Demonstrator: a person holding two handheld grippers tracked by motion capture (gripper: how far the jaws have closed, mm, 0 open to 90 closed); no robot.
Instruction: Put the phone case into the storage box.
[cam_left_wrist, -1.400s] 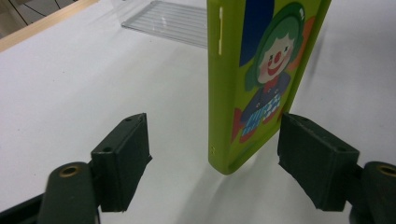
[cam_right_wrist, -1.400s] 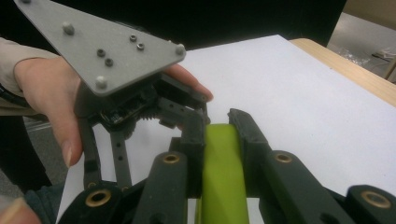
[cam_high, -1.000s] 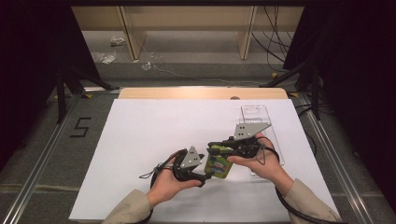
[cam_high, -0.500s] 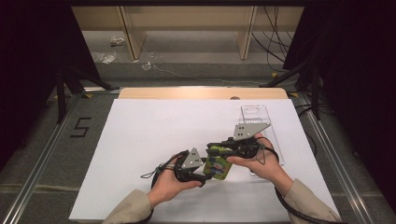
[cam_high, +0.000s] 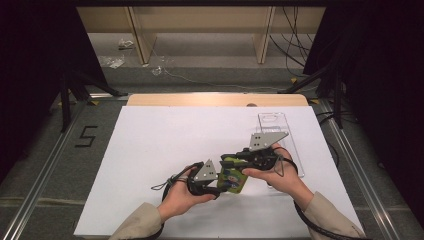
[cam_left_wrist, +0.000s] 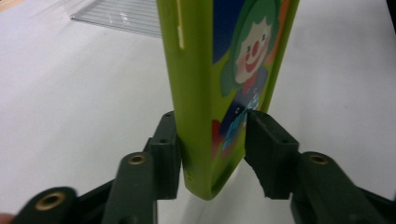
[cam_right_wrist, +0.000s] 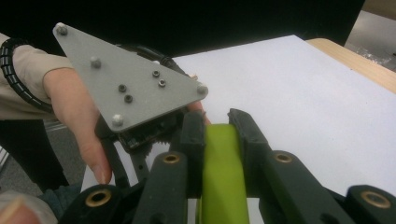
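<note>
A lime-green phone case (cam_high: 232, 179) printed with a clown is held just above the white sheet, between both grippers. In the left gripper view the case (cam_left_wrist: 201, 70) stands on edge, and my left gripper (cam_left_wrist: 210, 135) is shut on its lower end, one pad on each face. My right gripper (cam_right_wrist: 217, 121) is shut across the green case (cam_right_wrist: 222, 177). In the high view the left gripper (cam_high: 216, 187) holds the near end and the right gripper (cam_high: 231, 161) the far end. The left gripper's grey plate (cam_right_wrist: 130, 84) and the hand holding it sit right beside the right jaws.
A clear plastic tray (cam_high: 280, 125) lies on the white sheet (cam_high: 175, 140) behind the right hand; its ribbed edge (cam_left_wrist: 121, 14) appears beyond the case. The wooden table edge (cam_high: 215, 99) runs along the back. Shelving and cables stand farther off.
Almost nothing has changed. Both grippers stay shut on the case at the same spot, with only a slight shift of the hands.
</note>
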